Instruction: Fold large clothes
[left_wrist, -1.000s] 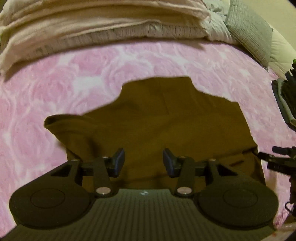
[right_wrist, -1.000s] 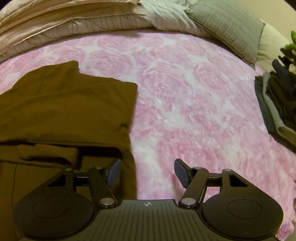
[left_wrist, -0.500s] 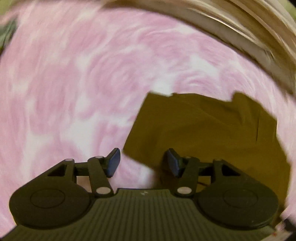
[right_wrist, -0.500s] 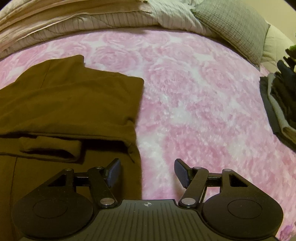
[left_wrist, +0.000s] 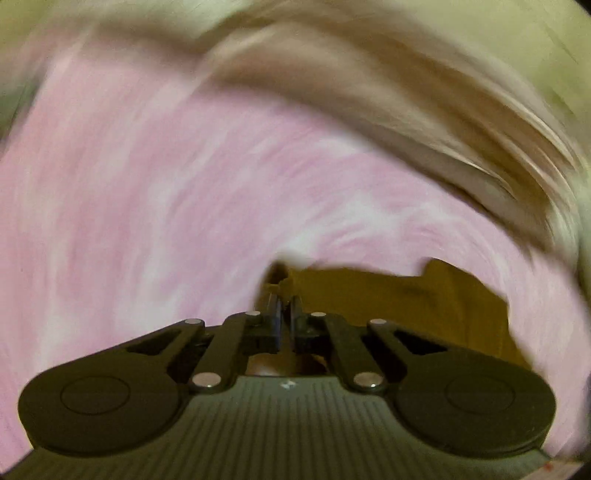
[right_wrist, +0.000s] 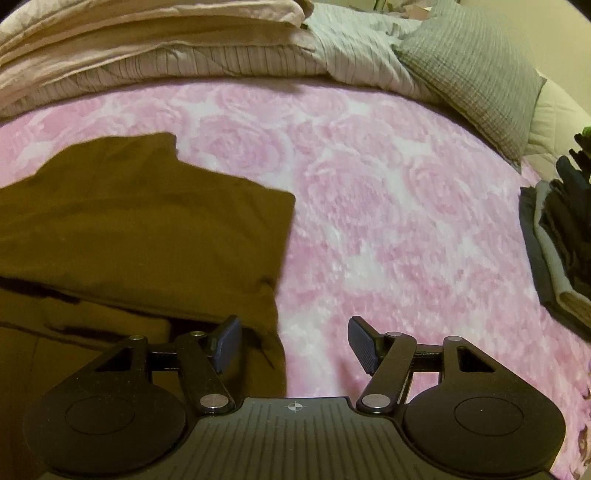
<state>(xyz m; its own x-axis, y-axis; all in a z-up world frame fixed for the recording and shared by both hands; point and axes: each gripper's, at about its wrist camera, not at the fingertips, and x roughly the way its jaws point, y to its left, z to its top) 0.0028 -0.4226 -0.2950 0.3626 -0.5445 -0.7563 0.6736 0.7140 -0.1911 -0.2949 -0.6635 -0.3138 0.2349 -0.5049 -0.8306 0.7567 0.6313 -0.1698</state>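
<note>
Pink rose-patterned bed cover (right_wrist: 388, 206), spread flat. Lying directly on it: brown garment (right_wrist: 140, 221), partly folded, at the left; stacked beige bedding (right_wrist: 155, 48) and grey pillow (right_wrist: 476, 70) along the far edge; pile of dark clothes (right_wrist: 554, 236) (folded) at the right.

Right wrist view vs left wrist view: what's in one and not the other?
Only the right wrist view: the right gripper, jaws open over the garment's edge, a grey pillow, folded bedding at the back, and a dark clothes stack at the right.

Only the left wrist view: the left gripper, shut on a corner of the brown garment. The picture is heavily motion-blurred.

Both: the brown garment and the pink rose blanket under it.
</note>
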